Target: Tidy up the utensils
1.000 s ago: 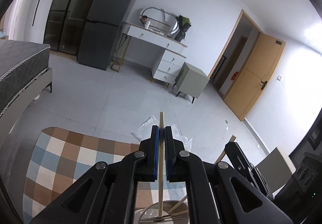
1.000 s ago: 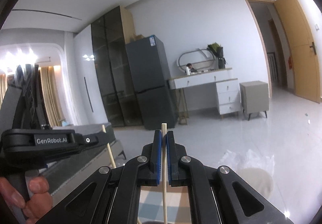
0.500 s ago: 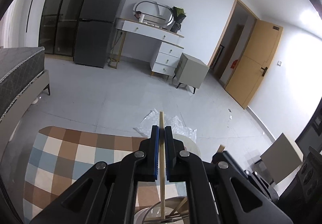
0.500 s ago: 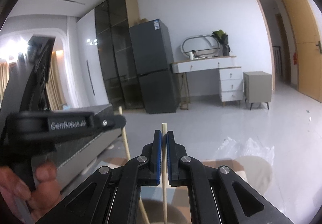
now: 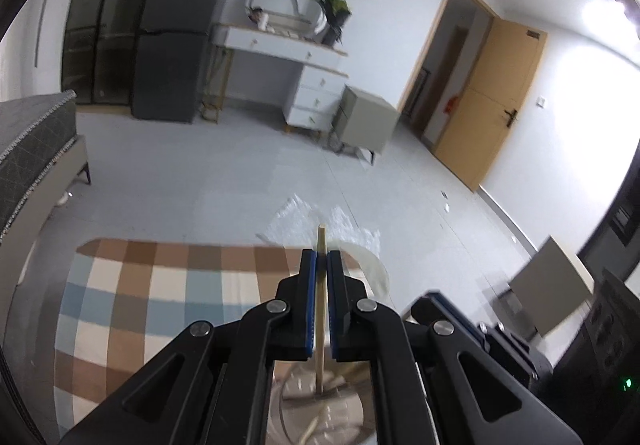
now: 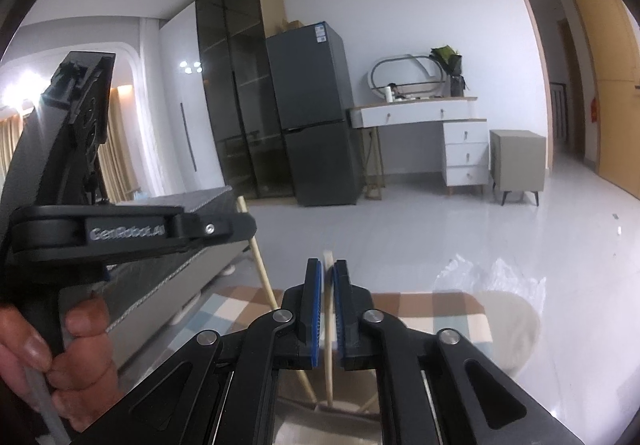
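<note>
Left chopstick (image 5: 320, 309) stands upright, pinched between the blue pads (image 5: 307, 305) of the left claw (image 5: 321, 265); its lower end sits in a metal holder (image 5: 320, 409) directly below, top end pokes just above the fingertips. Right chopstick (image 6: 328, 309) is gripped the same way by the right claw (image 6: 327, 277), lower end also down at the holder rim. Both claws clenched on their sticks.

Versus 0.5 s ago: left view has tilted down a bit, more of the checkered cloth (image 5: 152, 309) on the counter shows, frame slightly motion-blurred. In the right view the left claw body (image 6: 132, 233) and hand (image 6: 60, 361) sit lower and closer, its stick crossing diagonally just beside the right claw.

Room: the two claws are near each other over the holder, sticks close at the bottom. A round white plate (image 5: 372, 269) lies just beyond the left fingertips near the counter's far edge, crumpled plastic (image 5: 304, 217) behind it. Open floor (image 5: 240, 165) past that; bed (image 5: 36, 137) to the left.
</note>
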A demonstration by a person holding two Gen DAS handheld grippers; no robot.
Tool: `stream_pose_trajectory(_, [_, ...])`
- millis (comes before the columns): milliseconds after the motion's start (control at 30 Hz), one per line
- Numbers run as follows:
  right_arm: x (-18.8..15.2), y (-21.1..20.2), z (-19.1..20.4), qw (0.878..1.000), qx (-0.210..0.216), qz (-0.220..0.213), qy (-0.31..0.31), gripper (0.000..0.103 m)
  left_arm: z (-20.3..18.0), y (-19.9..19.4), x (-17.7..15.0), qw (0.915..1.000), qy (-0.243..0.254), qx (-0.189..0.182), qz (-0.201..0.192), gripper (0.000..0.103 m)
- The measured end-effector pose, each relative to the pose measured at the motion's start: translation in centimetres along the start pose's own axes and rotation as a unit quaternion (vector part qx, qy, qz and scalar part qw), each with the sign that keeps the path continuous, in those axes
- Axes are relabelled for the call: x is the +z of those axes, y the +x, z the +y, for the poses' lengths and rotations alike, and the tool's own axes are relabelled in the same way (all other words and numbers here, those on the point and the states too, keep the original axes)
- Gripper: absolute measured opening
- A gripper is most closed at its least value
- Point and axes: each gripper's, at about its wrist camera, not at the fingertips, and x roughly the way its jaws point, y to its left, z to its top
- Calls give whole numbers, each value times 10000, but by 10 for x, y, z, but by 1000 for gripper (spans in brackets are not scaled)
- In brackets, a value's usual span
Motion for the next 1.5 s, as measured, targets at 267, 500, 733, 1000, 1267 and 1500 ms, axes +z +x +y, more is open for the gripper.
stream_pose_trajectory(267, [5,-42,-6,9993,-193,-32,306,25,-3,-41,3,9993,-150,209,264,30])
stream_pose_trajectory(500, [4,-86,1,9984,-339,-111,445,45,-18,-106,-4,9991,-145,393,-103,61])
stream_pose_trajectory(733, [9,-129,29,9980,-293,-409,378,73,-30,-157,-24,9966,-37,701,-435,76])
stream_pose_trajectory(1000, [-6,-155,60,9986,-62,-449,260,93,-19,-181,-59,9842,63,1542,-869,93])
stream_pose_trajectory(1267, [-34,-163,85,9992,-110,-367,151,103,-7,-178,-99,9728,279,2029,-1081,97])
stream_pose_trajectory(1500, [-66,-159,99,9998,-122,-144,-53,103,17,-158,-135,9704,304,2215,-910,98])
